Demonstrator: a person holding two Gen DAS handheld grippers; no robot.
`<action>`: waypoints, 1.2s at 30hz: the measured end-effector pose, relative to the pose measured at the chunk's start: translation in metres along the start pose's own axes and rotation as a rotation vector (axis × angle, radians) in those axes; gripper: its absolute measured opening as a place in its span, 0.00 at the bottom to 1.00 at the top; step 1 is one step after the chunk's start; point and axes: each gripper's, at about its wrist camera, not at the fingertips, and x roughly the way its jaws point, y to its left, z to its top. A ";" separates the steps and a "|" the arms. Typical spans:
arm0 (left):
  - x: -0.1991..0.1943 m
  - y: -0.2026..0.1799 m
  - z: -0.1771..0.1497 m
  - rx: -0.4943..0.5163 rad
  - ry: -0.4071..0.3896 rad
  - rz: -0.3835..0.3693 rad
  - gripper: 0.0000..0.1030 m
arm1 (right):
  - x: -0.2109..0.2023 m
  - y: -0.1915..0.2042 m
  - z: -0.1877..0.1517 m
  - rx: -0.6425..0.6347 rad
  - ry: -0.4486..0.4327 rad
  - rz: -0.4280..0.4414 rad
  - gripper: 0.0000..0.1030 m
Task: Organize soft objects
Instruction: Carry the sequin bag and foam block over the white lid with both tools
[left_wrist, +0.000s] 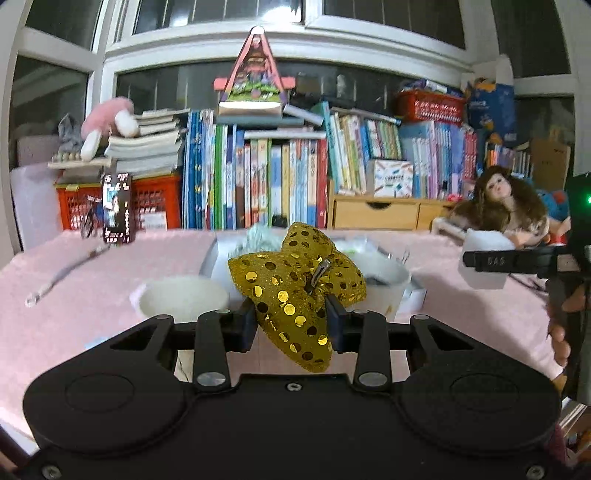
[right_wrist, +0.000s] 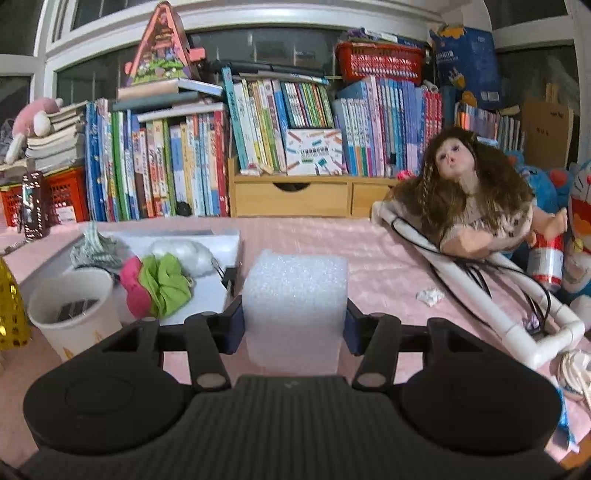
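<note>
My left gripper (left_wrist: 291, 325) is shut on a gold sequinned bow (left_wrist: 295, 291) with a metal clip, held above the pink table; the bow's edge (right_wrist: 9, 314) shows at the far left of the right wrist view. My right gripper (right_wrist: 293, 325) is shut on a white foam block (right_wrist: 295, 306), which also shows from the side as the foam block (left_wrist: 485, 258) in the left wrist view. A white tray (right_wrist: 225, 240) on the table holds a green scrunchie (right_wrist: 166, 280), a pink scrunchie (right_wrist: 135, 288), a white fluffy piece (right_wrist: 184, 253) and a striped cloth (right_wrist: 94, 243).
Two white paper cups (right_wrist: 70, 317) (left_wrist: 181, 299) stand near the tray. A doll (right_wrist: 476, 195) lies on a white pipe frame (right_wrist: 517, 295) at the right, with a can (right_wrist: 546, 258) and blue plush toys (right_wrist: 576, 225). Books and red baskets (left_wrist: 155, 201) line the back. A person's hand (left_wrist: 561, 332) grips the right tool.
</note>
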 end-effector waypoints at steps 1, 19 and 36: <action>-0.001 0.003 0.008 -0.004 -0.002 -0.010 0.34 | -0.001 0.001 0.003 -0.001 -0.004 0.007 0.54; 0.099 0.079 0.128 -0.011 0.240 -0.002 0.34 | 0.032 0.040 0.079 -0.055 0.123 0.236 0.54; 0.225 0.114 0.116 -0.141 0.621 -0.022 0.34 | 0.088 0.072 0.066 -0.187 0.361 0.285 0.54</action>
